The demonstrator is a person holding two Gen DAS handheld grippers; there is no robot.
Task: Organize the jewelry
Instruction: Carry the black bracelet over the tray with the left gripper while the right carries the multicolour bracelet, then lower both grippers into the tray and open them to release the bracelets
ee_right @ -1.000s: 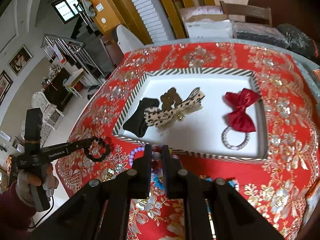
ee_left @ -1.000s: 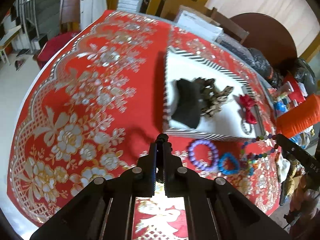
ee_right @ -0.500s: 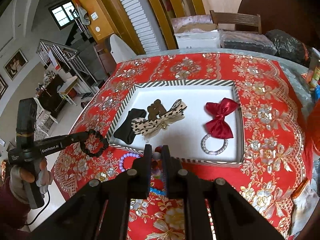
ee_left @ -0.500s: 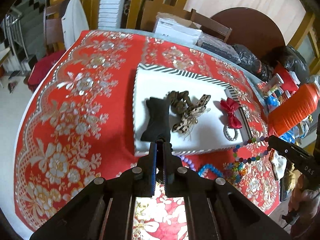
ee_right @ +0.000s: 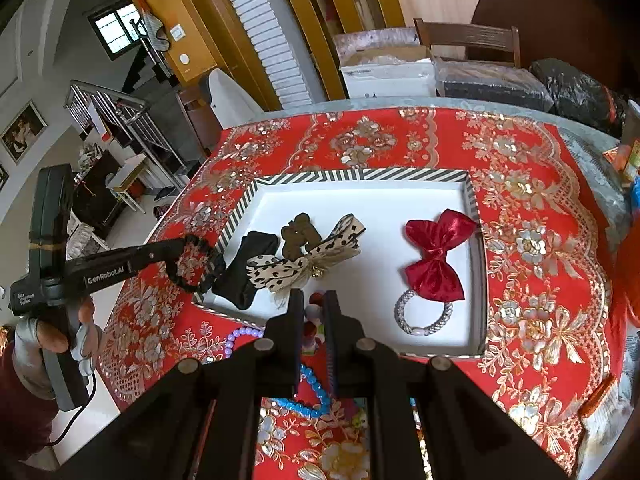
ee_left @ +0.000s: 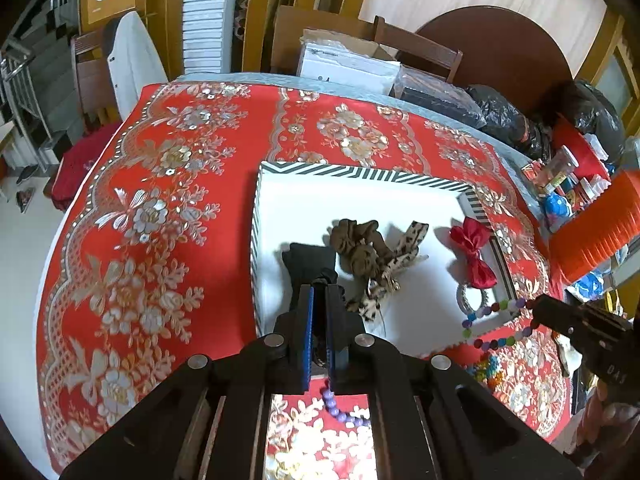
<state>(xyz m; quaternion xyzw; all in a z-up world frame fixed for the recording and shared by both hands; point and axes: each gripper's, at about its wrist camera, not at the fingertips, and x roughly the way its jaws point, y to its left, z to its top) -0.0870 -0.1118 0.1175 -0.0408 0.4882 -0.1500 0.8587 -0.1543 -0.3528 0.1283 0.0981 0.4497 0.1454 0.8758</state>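
Right wrist view shows the left gripper (ee_right: 182,246) clamped on a black scrunchie (ee_right: 196,264) that hangs off its tips, just short of the near-left corner of the striped tray (ee_right: 360,175). The right gripper (ee_right: 314,304) is pinched on a multicoloured bead string (ee_left: 494,326), which the left wrist view shows dangling in a loop from its tips, beside the tray's right edge. Ahead of the left gripper's tips, inside the tray, lie a black bow (ee_left: 310,264), a brown scrunchie (ee_left: 356,242), a leopard bow (ee_left: 394,268), a red bow (ee_left: 472,256) and a silver bracelet (ee_right: 424,314). Below and behind the tips, on the red tablecloth (ee_left: 160,208), a purple bead bracelet (ee_left: 340,408) and a blue bead bracelet (ee_right: 314,392) are not yet sorted. The step in hand looks like carrying both pieces over the tray rim. To do it well, lift each hanging loop clear of the striped wall first, as a dragging loop could snag or tip the light tray. Aim the black scrunchie at bare white floor left of the black bow, rather than onto the pile, so it stays separate. The bead string swings freely, so lower it until the beads rest on the tray before parting the jaws, near the silver bracelet where space is free
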